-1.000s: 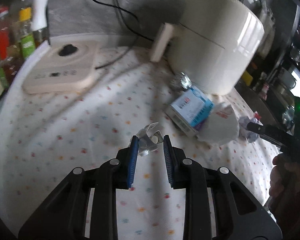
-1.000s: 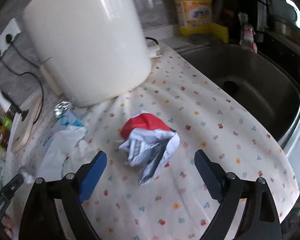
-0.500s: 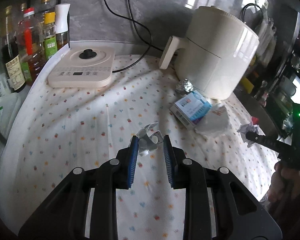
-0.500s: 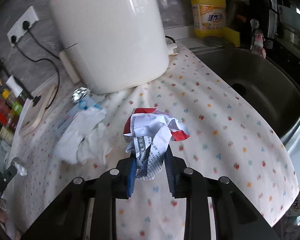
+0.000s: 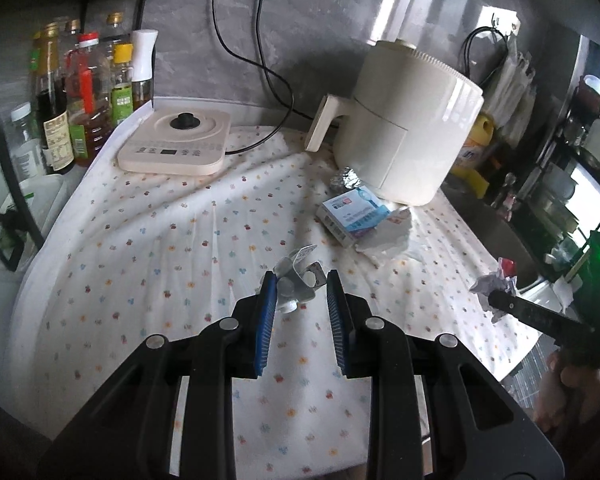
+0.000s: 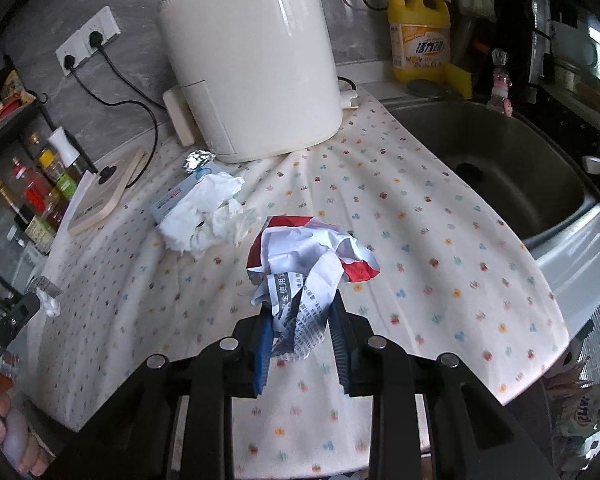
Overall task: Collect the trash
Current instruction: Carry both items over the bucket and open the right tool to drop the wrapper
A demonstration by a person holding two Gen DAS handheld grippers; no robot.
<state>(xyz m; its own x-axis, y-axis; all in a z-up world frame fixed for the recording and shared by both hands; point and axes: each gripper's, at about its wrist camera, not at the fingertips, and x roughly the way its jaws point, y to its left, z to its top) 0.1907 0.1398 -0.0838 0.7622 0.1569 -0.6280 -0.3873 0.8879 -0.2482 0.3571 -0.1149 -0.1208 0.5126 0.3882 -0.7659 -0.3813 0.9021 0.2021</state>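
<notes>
Two hand-held grippers each clamp trash above the counter (image 5: 148, 248). Left wrist view: the left hand-held gripper (image 5: 300, 294) pinches a crumpled clear wrapper (image 5: 298, 276). Right wrist view: the right hand-held gripper (image 6: 300, 316) grips a crumpled printed paper (image 6: 304, 268); the sink (image 6: 500, 152) basin looks empty.

Red-white paper (image 6: 308, 256), floral cloth (image 6: 420, 240)

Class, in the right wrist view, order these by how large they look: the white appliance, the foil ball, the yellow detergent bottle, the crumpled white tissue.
1. White appliance
2. Crumpled white tissue and yellow detergent bottle: look alike, and the tissue lies nearer, so unranked
3. Foil ball
</notes>
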